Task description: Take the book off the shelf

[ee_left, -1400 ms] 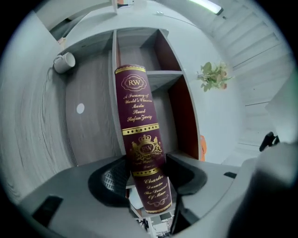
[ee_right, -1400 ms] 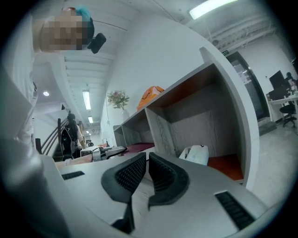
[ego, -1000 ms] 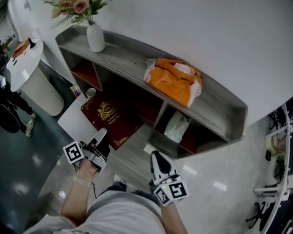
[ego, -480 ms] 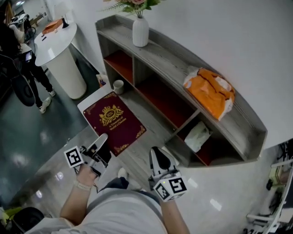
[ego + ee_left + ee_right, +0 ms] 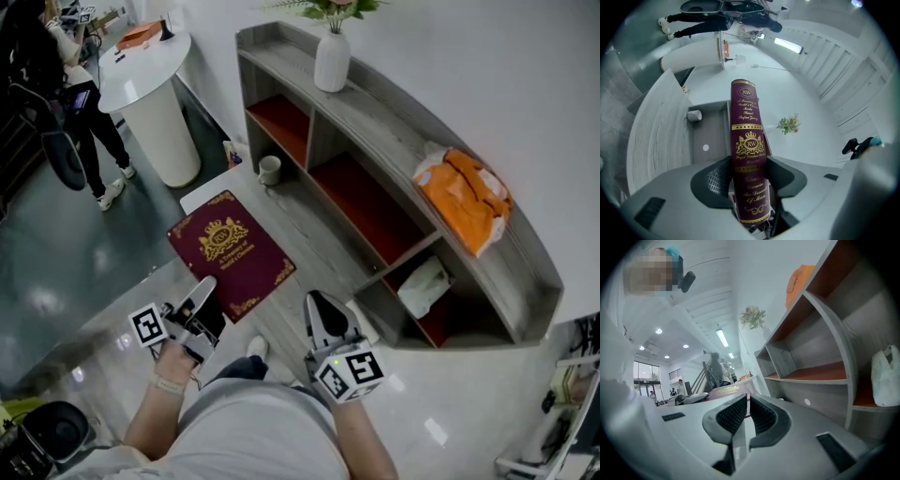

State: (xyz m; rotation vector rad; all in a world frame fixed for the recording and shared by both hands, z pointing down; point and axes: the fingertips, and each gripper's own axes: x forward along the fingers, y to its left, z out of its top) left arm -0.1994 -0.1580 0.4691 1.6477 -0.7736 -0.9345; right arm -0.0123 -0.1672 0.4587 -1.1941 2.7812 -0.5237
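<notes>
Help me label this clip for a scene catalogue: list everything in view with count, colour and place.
book: one, maroon with gold print, clamped in the left tool, out in front of the shelf
shelf: one, grey wood with red insides, against the wall
vase: one, white, with flowers, on the shelf's top
orange bag: one, orange and white, on the shelf's top
white bag: one, white, in a lower compartment
cup: one, pale, on the floor by the shelf
round table: one, white, beyond the shelf
bystander: one, dark clothes, beside the table
left tool: one, white, shut on the book
right tool: one, white, jaws together, empty
</notes>
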